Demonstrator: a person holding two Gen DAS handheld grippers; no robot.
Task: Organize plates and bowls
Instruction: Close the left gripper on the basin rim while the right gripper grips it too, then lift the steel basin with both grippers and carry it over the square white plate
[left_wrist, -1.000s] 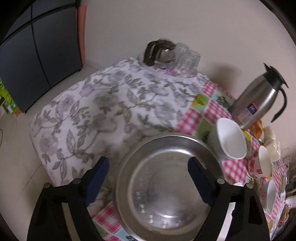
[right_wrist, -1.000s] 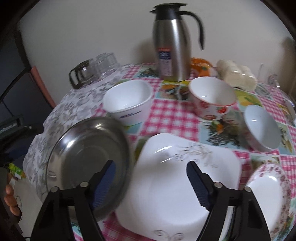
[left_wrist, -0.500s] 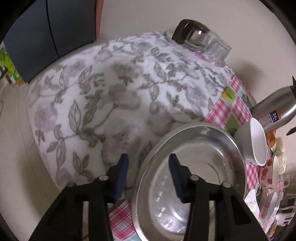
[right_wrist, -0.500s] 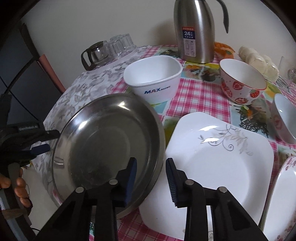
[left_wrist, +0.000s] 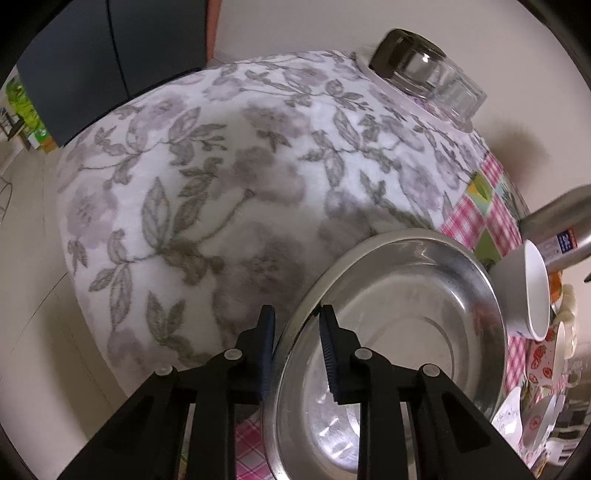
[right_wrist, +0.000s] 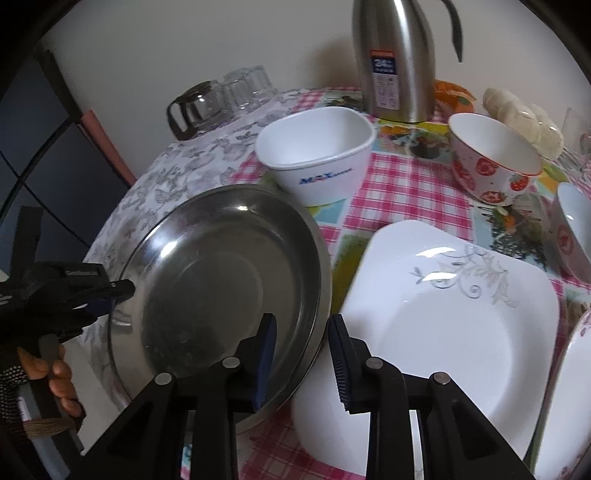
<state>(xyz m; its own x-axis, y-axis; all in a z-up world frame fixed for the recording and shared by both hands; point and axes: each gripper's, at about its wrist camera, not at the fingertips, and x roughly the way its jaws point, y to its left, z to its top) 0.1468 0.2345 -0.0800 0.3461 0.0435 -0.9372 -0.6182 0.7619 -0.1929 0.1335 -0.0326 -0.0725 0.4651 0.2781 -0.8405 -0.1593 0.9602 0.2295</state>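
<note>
A large steel plate (left_wrist: 406, 317) (right_wrist: 221, 280) is tilted up off the table. My left gripper (left_wrist: 295, 332) is shut on its left rim; it also shows in the right wrist view (right_wrist: 110, 295). My right gripper (right_wrist: 301, 343) straddles the plate's right rim with its jaws nearly closed on it. A white square plate (right_wrist: 443, 317) lies just right of the steel plate. A white square bowl (right_wrist: 317, 155), a strawberry-patterned bowl (right_wrist: 491, 158) and a smaller bowl (right_wrist: 572, 229) stand behind.
A steel thermos (right_wrist: 395, 59) stands at the back by the wall. A glass jug (right_wrist: 195, 110) and upturned glasses (right_wrist: 247, 88) sit at back left on the floral cloth (left_wrist: 221, 184). A floral-rimmed plate (right_wrist: 576, 387) is at the right edge.
Both grippers closed from wide open onto opposite rims of the steel plate. The plate has tipped up off the table.
</note>
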